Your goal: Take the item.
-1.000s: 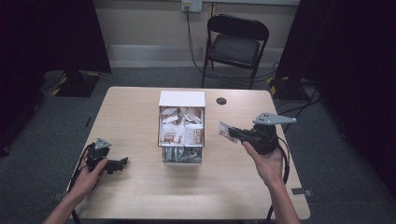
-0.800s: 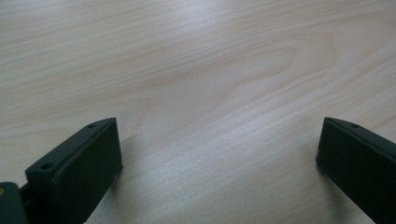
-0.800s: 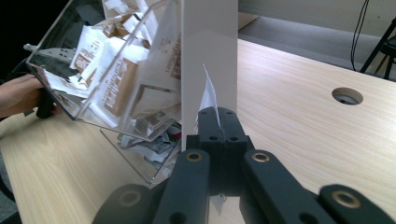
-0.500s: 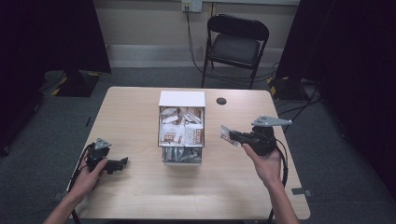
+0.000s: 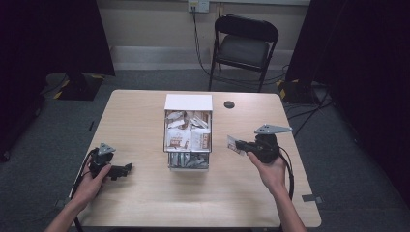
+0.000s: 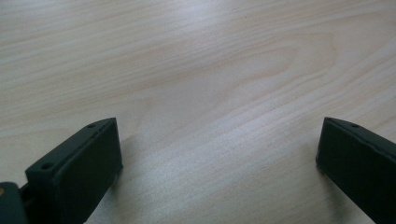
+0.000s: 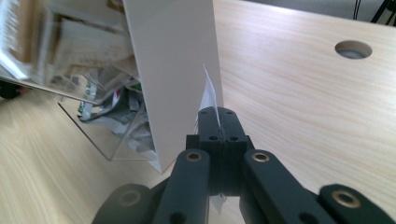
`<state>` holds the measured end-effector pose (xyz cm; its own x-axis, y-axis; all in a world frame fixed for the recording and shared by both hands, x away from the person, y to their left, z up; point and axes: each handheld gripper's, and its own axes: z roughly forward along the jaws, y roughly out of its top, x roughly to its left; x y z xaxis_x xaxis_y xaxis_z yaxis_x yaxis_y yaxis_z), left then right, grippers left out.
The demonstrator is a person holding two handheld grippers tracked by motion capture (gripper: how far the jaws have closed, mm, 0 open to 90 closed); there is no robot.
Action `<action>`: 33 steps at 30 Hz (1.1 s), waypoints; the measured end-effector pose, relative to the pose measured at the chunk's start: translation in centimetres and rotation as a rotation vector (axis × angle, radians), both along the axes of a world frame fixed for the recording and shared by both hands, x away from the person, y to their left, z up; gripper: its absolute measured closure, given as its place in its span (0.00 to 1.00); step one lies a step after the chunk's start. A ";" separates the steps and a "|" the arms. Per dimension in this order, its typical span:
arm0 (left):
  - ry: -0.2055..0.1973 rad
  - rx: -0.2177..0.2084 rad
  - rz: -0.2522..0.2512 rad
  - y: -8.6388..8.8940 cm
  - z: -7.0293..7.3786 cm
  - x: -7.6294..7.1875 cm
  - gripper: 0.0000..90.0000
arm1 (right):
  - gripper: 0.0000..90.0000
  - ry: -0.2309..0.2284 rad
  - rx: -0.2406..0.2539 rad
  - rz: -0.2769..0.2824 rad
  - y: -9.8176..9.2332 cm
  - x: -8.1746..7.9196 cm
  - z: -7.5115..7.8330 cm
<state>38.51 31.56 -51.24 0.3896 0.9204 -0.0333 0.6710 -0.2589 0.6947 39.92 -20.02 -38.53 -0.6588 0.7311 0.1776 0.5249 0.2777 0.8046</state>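
Right gripper [image 5: 240, 145]: jaws pinched shut on thin packet [image 5: 234, 144], at 3 o'clock of clear box [image 5: 188, 140]. Step: carrying packet clear. Next: set on bench [image 5: 145, 198], then release. Left gripper [image 5: 126, 168]: jaws wide, empty.

The left gripper [image 5: 126, 168] lies low on the table side, jaws wide apart (hand wrapped round its body). The right gripper [image 5: 240, 145] points left, held above the surface, jaws pinched together.
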 end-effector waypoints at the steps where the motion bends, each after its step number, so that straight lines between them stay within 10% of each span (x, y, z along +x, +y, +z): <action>1: 0.000 0.001 0.000 0.0 0.0 0.0 0.00 | 1.00 0.005 -0.001 0.000 0.0 0.1 -0.3; 33: 0.000 0.000 0.000 0.0 0.0 0.0 0.00 | 1.00 0.113 -0.106 0.016 1.7 1.7 -7.0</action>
